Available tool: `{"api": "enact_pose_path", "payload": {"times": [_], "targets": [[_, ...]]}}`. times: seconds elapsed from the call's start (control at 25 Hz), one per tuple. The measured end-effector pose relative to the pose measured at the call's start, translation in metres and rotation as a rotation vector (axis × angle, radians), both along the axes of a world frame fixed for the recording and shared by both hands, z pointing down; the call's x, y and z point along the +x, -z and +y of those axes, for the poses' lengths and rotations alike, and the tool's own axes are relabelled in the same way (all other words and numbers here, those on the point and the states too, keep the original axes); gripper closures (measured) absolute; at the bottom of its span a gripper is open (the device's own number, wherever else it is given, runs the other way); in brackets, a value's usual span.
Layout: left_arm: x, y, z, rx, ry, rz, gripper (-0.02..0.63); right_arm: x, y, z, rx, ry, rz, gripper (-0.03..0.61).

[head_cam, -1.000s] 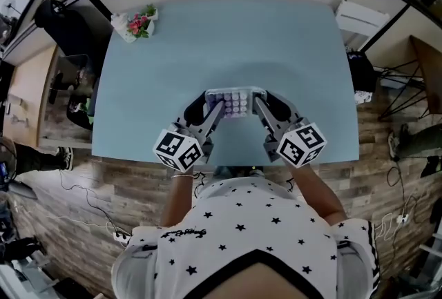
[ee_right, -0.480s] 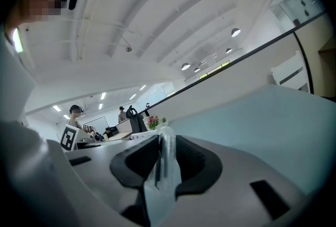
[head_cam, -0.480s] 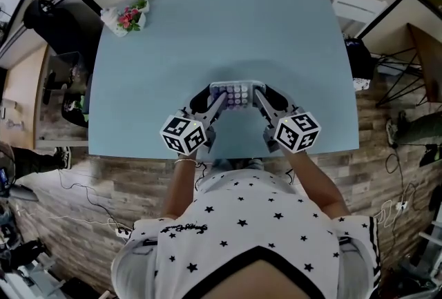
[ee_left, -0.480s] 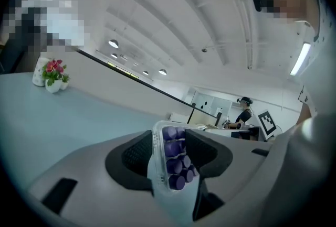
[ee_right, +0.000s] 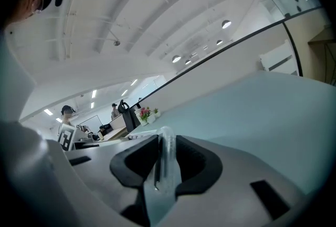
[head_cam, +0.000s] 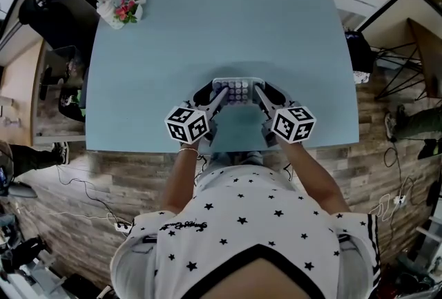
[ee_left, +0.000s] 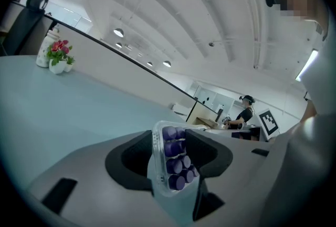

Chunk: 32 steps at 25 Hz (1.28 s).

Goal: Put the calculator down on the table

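Star-printed white shirt (head_cam: 242, 222) fills the bottom of the head view, with both forearms reaching up the frame from it. Just above sit the two marker cubes, and past them the left gripper (head_cam: 219, 94) and right gripper (head_cam: 257, 92) converge on the calculator (head_cam: 237, 91), which lies between them at the lower middle of the pale blue table (head_cam: 221, 28), close to its near edge. Whether it already touches the tabletop cannot be told.

In the left gripper view the jaws stand fairly wide and are closed on the calculator's clear-cased body, purple keys (ee_left: 176, 160) showing between the pads. In the right gripper view the jaws clasp its thin edge, seen end-on, and have just been easing a little wider.

Farther up the table, at its upper left corner, stands a small white pot of pink flowers (head_cam: 124, 9).
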State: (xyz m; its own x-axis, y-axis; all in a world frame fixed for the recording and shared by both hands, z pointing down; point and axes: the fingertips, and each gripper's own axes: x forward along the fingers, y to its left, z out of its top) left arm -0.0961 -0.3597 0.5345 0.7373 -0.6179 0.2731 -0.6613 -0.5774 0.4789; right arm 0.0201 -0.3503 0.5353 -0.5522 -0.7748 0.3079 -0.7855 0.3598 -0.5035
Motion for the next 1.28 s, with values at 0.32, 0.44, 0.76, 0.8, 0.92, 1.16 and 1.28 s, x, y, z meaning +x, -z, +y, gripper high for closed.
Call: {"api": "enact_pose_path", "payload": {"times": [0.32,0.44,0.76,0.8,0.92,1.16,1.28], "targets": [[-0.001,-0.031,0.004,-0.084,0.002,-0.013,0.407,-0.002,-0.029,0.003,-0.077,-0.01,0.026,0.48],[0.0,-0.04,0.003,-0.104,0.0,-0.022,0.407,-0.001,-0.039,0.003,-0.103,-0.016,0.028,0.479],[0.0,-0.058,0.001,-0.147,-0.005,-0.054,0.405,-0.002,-0.058,0.002,-0.159,-0.025,0.038,0.474],[0.0,-0.059,0.001,-0.151,-0.006,-0.062,0.405,-0.002,-0.06,0.002,-0.163,-0.023,0.04,0.474],[0.003,-0.064,0.002,-0.158,-0.014,-0.085,0.405,0.0,-0.067,0.002,-0.178,-0.019,0.051,0.472],[0.004,-0.072,0.002,-0.172,-0.022,-0.115,0.405,0.0,-0.077,0.002,-0.197,-0.008,0.092,0.469],[0.005,-0.072,0.0,-0.171,-0.017,-0.125,0.405,0.001,-0.078,0.0,-0.2,-0.008,0.099,0.468]]}}
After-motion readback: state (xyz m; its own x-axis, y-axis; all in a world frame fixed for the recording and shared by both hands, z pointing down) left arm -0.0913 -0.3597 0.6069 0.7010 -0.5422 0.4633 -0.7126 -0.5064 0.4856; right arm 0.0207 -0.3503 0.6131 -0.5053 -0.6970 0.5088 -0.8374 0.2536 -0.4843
